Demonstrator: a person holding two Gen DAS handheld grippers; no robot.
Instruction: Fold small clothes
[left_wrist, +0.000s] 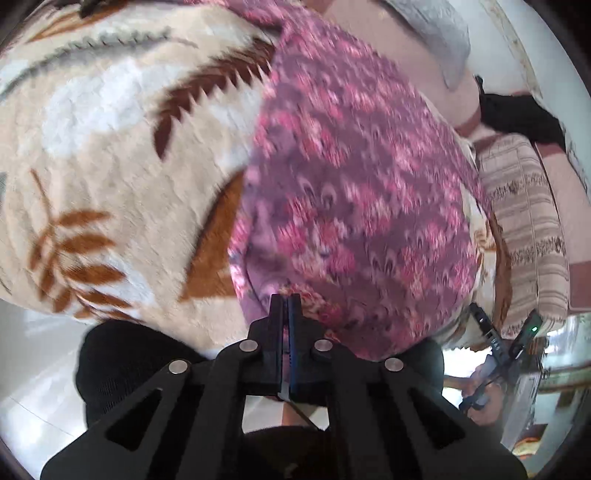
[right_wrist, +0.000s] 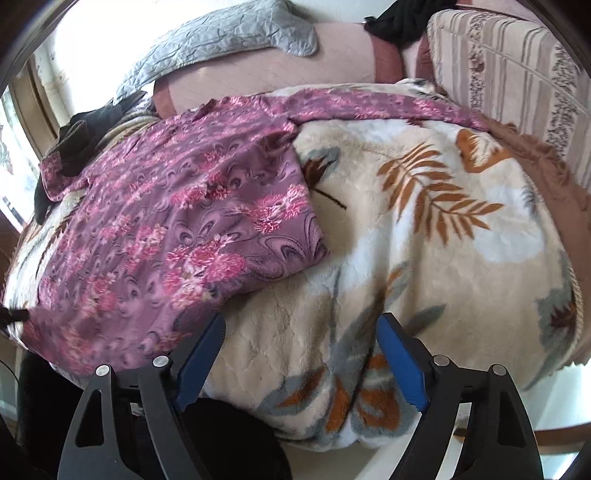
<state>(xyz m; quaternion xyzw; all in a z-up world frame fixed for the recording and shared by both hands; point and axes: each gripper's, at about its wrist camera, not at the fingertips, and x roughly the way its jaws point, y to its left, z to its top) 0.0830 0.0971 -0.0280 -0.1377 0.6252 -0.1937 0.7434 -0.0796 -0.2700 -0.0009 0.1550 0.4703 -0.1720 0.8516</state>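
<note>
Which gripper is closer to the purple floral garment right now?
Left. The left gripper is shut at the purple floral garment's near edge. The right gripper is open over the leaf-print blanket, beside the garment.

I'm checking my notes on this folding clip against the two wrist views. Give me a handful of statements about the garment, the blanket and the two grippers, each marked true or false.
1. The purple garment with pink flowers lies on the cream fleece blanket with brown leaf print. True.
2. The left gripper has its jaws wide apart above the garment. False: its jaws are together at the garment's near edge.
3. The right gripper is open, with only blanket showing between its blue pads. True.
4. The right gripper has lifted the garment off the blanket. False: it holds nothing.
5. A grey quilted cloth lies beyond the garment. True.
</note>
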